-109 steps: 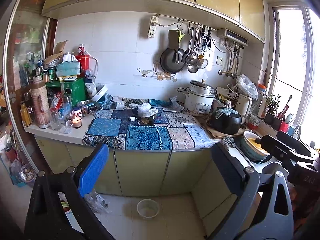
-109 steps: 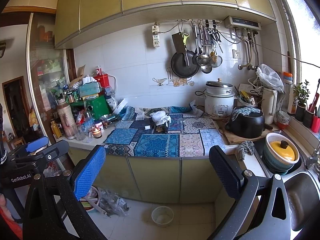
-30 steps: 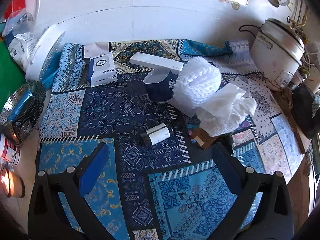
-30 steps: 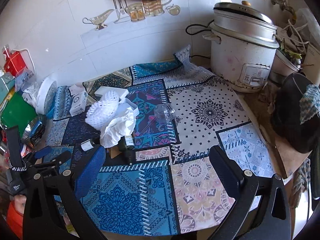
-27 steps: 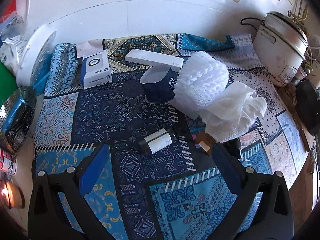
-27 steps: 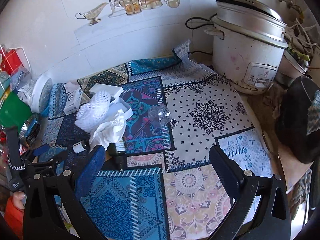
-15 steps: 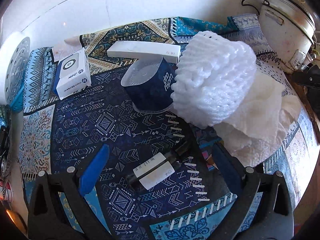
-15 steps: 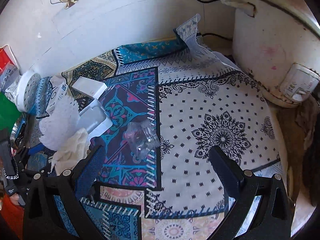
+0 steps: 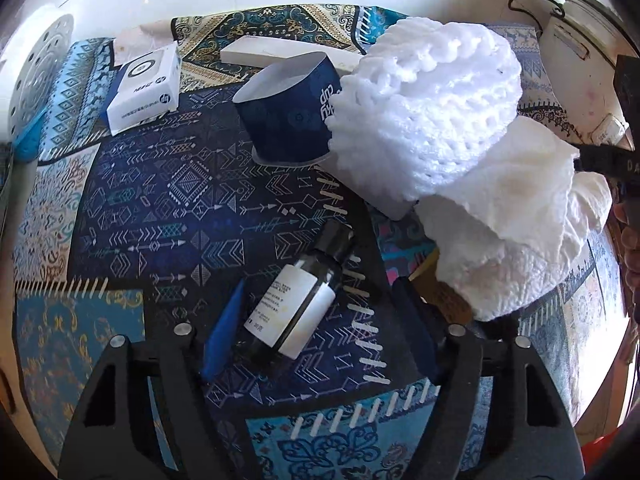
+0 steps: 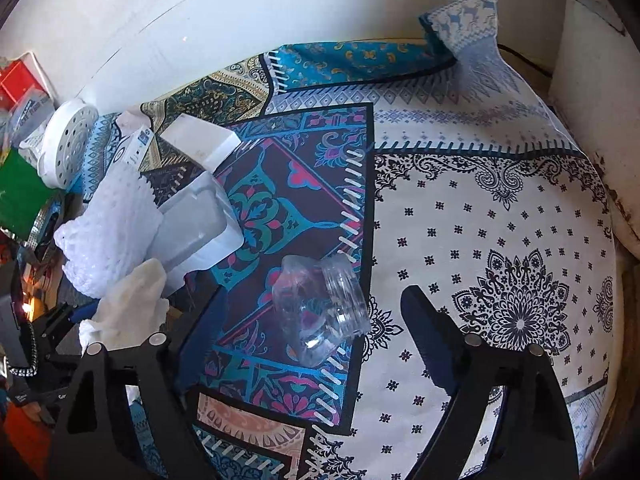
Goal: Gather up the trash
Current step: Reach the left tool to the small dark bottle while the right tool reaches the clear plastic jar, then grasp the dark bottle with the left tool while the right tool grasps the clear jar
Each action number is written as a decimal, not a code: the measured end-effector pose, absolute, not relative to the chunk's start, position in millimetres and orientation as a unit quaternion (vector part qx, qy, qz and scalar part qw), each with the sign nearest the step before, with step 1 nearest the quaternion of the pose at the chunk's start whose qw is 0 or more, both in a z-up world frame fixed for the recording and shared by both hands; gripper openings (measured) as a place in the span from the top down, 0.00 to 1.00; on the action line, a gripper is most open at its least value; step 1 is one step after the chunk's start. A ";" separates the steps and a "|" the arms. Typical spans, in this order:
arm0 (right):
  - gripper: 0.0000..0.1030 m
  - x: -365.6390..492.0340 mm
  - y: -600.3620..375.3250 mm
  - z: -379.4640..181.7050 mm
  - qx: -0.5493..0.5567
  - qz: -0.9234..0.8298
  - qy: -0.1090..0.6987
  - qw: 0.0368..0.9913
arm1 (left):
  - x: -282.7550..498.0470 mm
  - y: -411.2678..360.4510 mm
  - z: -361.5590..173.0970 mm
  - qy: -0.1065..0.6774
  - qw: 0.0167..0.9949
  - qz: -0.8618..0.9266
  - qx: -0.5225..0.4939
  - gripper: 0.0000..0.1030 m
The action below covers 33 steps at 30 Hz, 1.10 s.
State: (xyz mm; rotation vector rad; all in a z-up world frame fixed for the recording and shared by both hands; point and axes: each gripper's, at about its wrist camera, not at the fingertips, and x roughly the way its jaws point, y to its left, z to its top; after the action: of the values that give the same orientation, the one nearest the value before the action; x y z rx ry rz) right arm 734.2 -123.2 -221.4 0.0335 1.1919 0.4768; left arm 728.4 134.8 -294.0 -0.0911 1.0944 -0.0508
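Note:
A small dark bottle [image 9: 298, 304] with a white label lies on the patterned cloth [image 9: 152, 200]. My left gripper [image 9: 316, 332] is open, with the bottle between its fingers; the blue pad sits close to the bottle's left side. A crushed clear plastic bottle [image 10: 320, 308] lies on the cloth [image 10: 500, 220] in the right wrist view. My right gripper [image 10: 316, 336] is open and straddles it. A white foam net [image 9: 428, 108], a crumpled tissue [image 9: 516, 240] and a dark blue paper cup [image 9: 288, 112] lie just beyond the dark bottle.
A small white box [image 9: 144, 88] and a flat white box [image 9: 280, 50] lie near the tiled wall. A clear plastic tray [image 10: 196, 224] lies left of the crushed bottle. The rice cooker [image 10: 596, 92] stands at the right. The left gripper's body [image 10: 36, 340] shows at lower left.
Both grippers have moved down and closer to the cloth. The left one now has the dark bottle between its fingers, the right one the crushed clear bottle. Both jaws have narrowed.

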 end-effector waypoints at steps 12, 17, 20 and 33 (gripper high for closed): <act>0.61 730.7 -122.6 -220.4 0.006 0.265 0.556 0.787 | 709.4 131.4 -286.2 0.519 0.848 0.050 -0.092 0.73; 0.61 723.5 -126.7 -206.6 0.001 0.275 0.546 0.791 | 696.6 126.5 -276.3 0.517 0.844 0.093 -0.105 0.73; 0.61 714.2 -130.5 -194.3 0.002 0.274 0.537 0.798 | 685.0 124.6 -264.6 0.509 0.847 0.110 -0.104 0.73; 0.61 602.4 -138.8 -141.0 0.027 0.227 0.496 0.838 | 607.6 127.5 -211.3 0.471 0.872 0.090 -0.099 0.73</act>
State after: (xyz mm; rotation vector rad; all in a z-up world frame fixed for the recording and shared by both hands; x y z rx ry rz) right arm 602.4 -138.8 -141.0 0.0580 1.0488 0.4808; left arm 607.6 127.5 -211.3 -0.2072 0.9844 0.1873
